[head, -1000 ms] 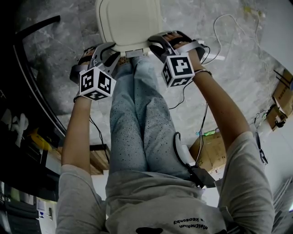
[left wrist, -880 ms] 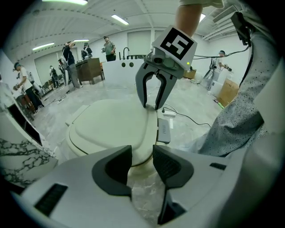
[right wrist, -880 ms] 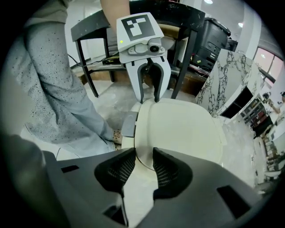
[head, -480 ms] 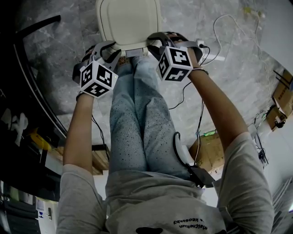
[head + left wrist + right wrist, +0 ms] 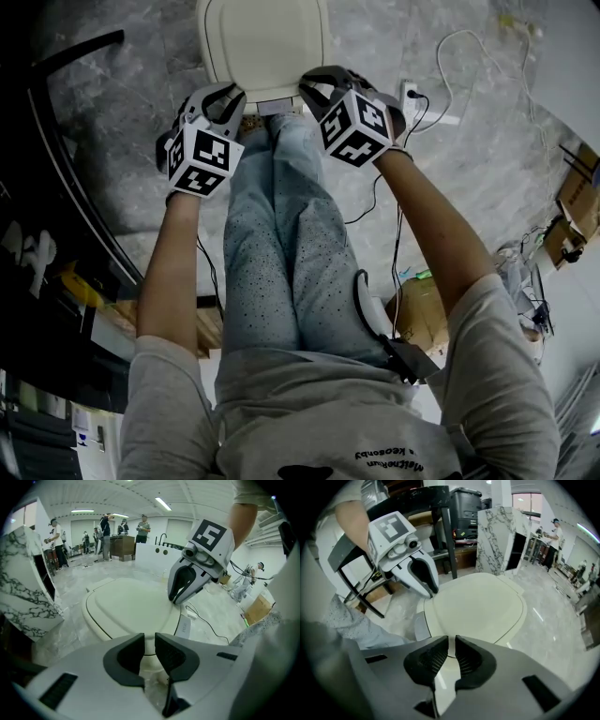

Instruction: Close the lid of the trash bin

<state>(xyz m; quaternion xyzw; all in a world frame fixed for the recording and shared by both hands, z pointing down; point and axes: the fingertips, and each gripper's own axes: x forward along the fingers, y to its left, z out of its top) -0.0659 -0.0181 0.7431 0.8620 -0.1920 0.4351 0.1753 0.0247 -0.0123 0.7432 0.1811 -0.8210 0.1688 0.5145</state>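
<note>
The cream trash bin's lid (image 5: 262,47) lies flat and closed on the bin, on the floor in front of the person's knees. My left gripper (image 5: 217,101) hovers at the lid's near left edge, and my right gripper (image 5: 323,89) at its near right edge. In the left gripper view my left gripper (image 5: 149,641) points down over the lid (image 5: 131,609), with the right gripper (image 5: 176,597) opposite. The right gripper view has my right gripper (image 5: 451,648) above the lid (image 5: 476,606). Both pairs of jaws have just been closing to a narrow gap with nothing between them.
A white power strip (image 5: 412,94) and cables lie on the marble floor right of the bin. A cardboard box (image 5: 427,314) sits at the right and a black table frame (image 5: 66,169) at the left. A marble pillar (image 5: 501,531) stands behind the bin. People stand far back (image 5: 105,531).
Both grippers have rolled about their own line, shown by the marker cubes turning. Their jaws have narrowed from wide to a thin gap. The lid has not moved.
</note>
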